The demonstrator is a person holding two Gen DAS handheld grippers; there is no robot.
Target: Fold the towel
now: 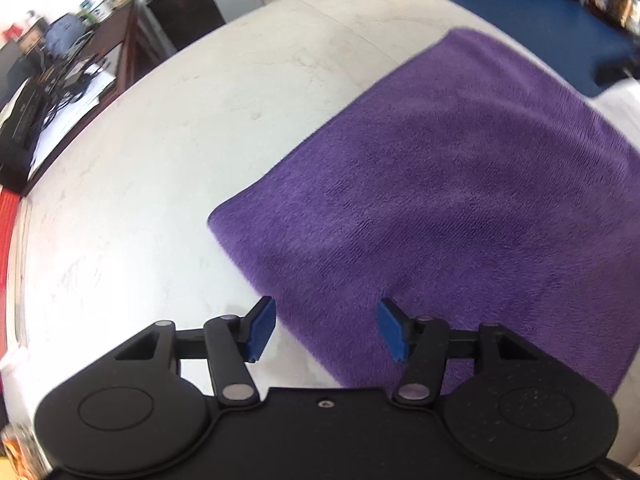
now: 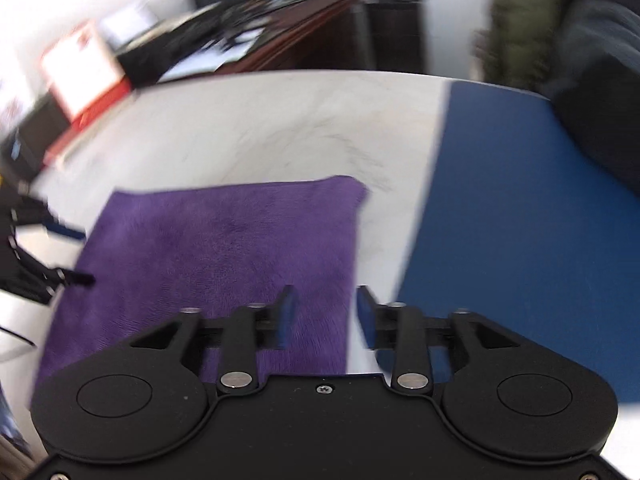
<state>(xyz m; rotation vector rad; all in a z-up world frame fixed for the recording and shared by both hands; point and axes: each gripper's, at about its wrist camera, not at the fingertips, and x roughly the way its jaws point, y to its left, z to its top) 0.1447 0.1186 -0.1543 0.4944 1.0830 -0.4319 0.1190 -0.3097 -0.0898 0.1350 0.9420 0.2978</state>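
The purple towel (image 1: pixel 460 208) lies flat on the white marble-patterned table (image 1: pixel 168 168), already doubled over by the look of its thick rounded edge on the left side. In my right wrist view the same towel (image 2: pixel 224 256) spreads out ahead and to the left, its far right corner a little curled.

My left claw (image 1: pixel 326 330) hangs just above the towel's near left edge, its blue pads (image 1: pixel 262 330) spread apart with nothing between them; the left pad is over bare table, the right one over purple cloth. My right claw (image 2: pixel 326 316) is also spread and empty, straddling the towel's right edge: its left pad is over the cloth, its right over the table. That view is smeared by motion.

To the right of the towel a blue mat (image 2: pixel 520 240) covers the table. At the far left of the right wrist view my other claw shows as a dark blur. Beyond the table stands a cluttered dark wooden desk (image 2: pixel 280 36).
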